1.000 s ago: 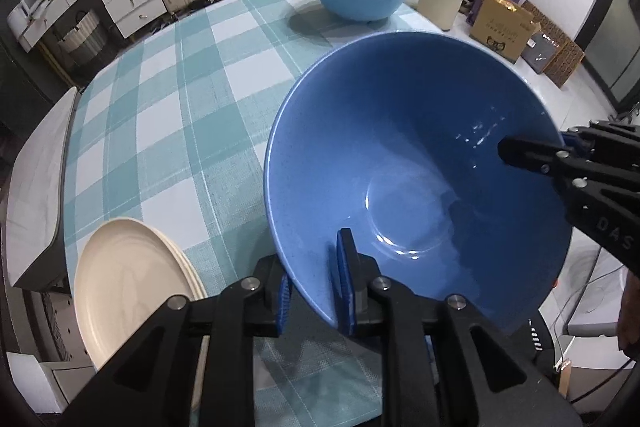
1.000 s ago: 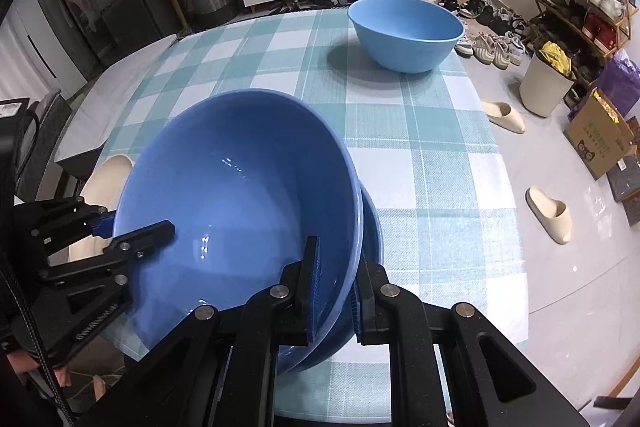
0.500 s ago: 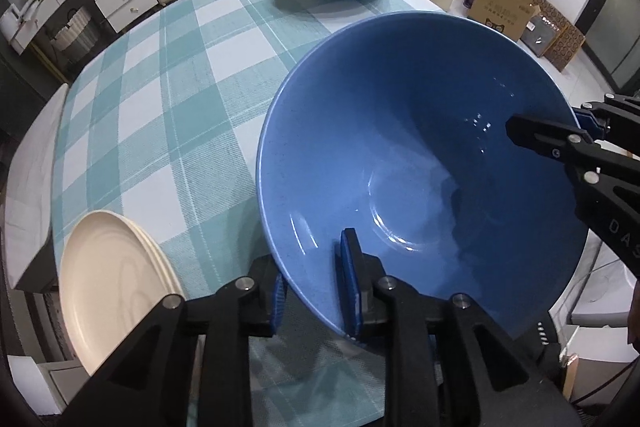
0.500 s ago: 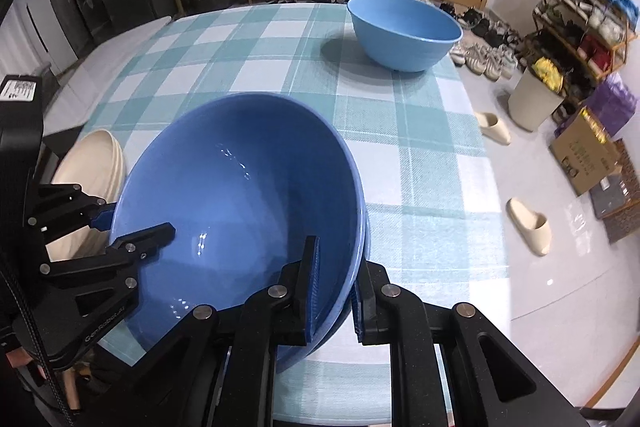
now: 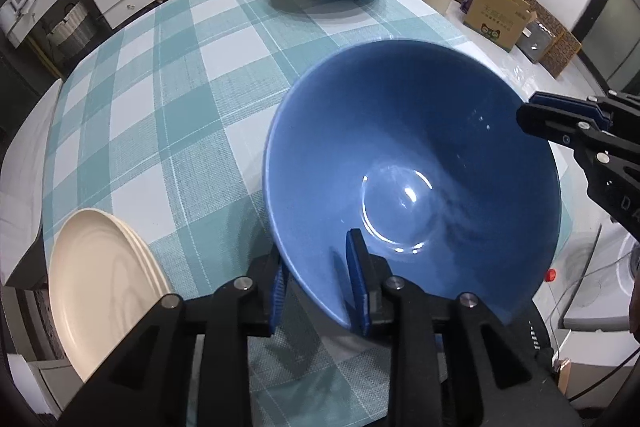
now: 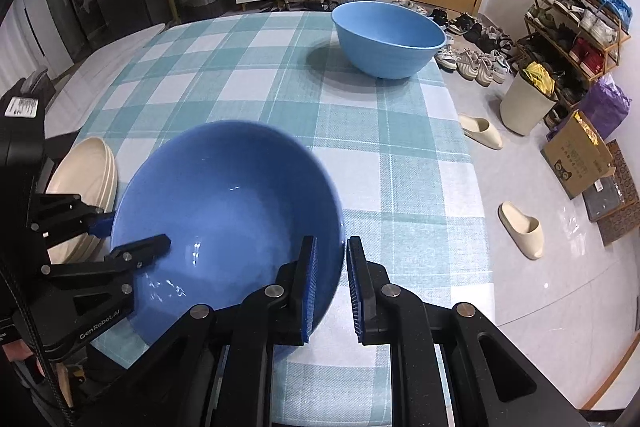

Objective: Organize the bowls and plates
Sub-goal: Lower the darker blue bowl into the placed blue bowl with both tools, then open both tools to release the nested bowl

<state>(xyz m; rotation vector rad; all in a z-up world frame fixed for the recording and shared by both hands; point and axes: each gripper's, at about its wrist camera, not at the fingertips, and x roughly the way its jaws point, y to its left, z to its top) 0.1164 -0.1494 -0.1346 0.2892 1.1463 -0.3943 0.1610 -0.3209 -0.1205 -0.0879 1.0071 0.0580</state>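
Two tools are gripping one dark blue bowl (image 5: 412, 163) mid-frame: left tool (image 5: 318, 283) opening around its rim, right tool (image 6: 330, 283) clamping opposite. Rigid, glossy, probably slippery; rim holds best.

Blue bowls (image 6: 224, 219): 2 clearly seen, one near, 2nd (image 6: 388, 39) at far edge. Cream plates (image 5: 100, 291): 1 stack, approx 3 rims, exact no. unclear. Grippers: 2.
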